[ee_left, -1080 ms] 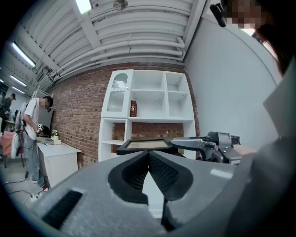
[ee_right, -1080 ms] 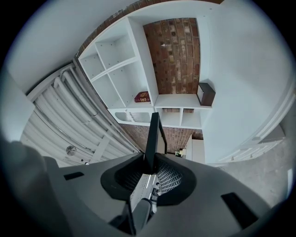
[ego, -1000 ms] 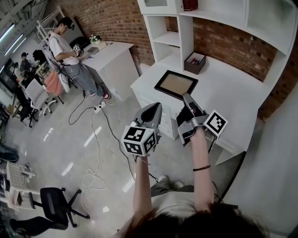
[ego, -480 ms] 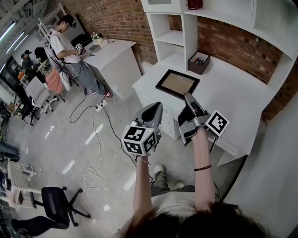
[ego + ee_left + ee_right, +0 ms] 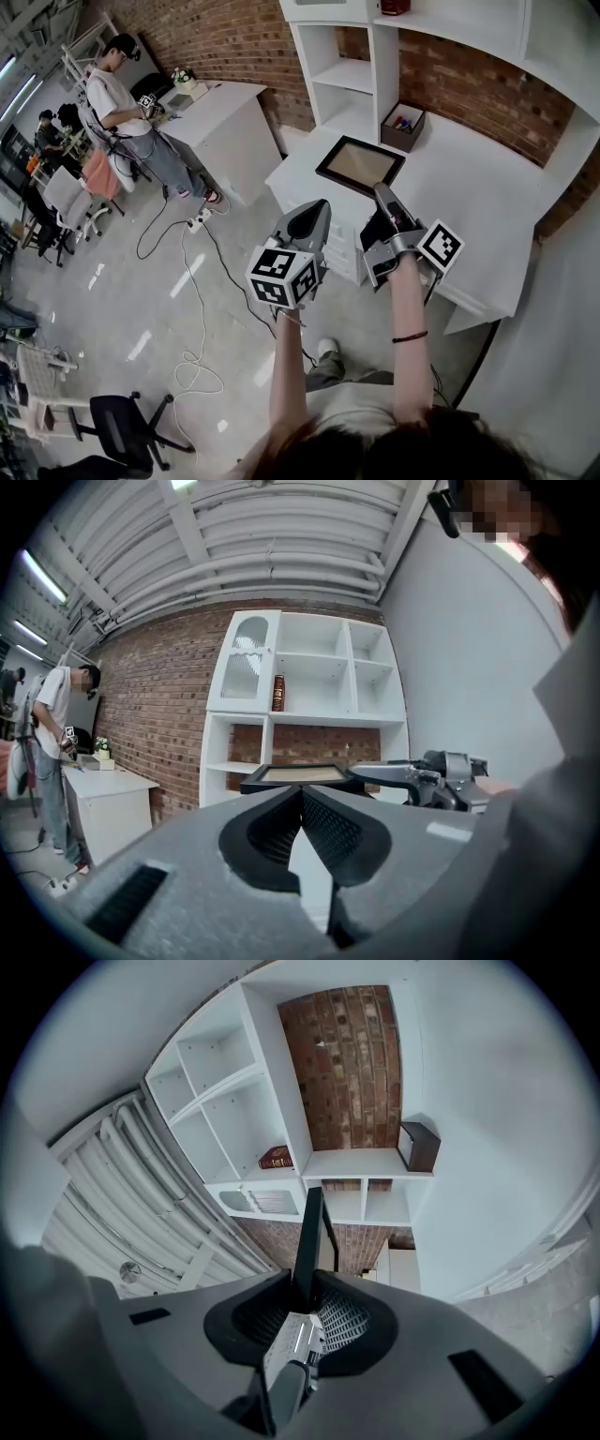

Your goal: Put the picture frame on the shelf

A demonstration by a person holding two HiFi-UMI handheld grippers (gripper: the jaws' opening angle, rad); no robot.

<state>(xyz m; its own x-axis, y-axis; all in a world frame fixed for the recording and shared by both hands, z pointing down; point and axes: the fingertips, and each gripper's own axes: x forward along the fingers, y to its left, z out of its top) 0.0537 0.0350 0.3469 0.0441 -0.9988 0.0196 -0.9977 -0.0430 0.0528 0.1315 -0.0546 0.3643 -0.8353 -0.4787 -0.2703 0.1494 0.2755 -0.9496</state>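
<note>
Gripping the near edge of the black-rimmed rectangular picture frame with a tan panel (image 5: 361, 163), the right gripper (image 5: 381, 192) has its jaws narrowed onto that thin rim, which the right gripper view shows edge-on between the pads. The frame lies flat over the front left part of the white desk (image 5: 469, 202); whether it touches the desktop I cannot tell. The left gripper (image 5: 315, 212) hangs just off the desk's front edge, jaws pressed together with nothing between them. A small dark brown open box (image 5: 404, 127) sits at the desk's back, below the white shelf unit (image 5: 352, 75).
</note>
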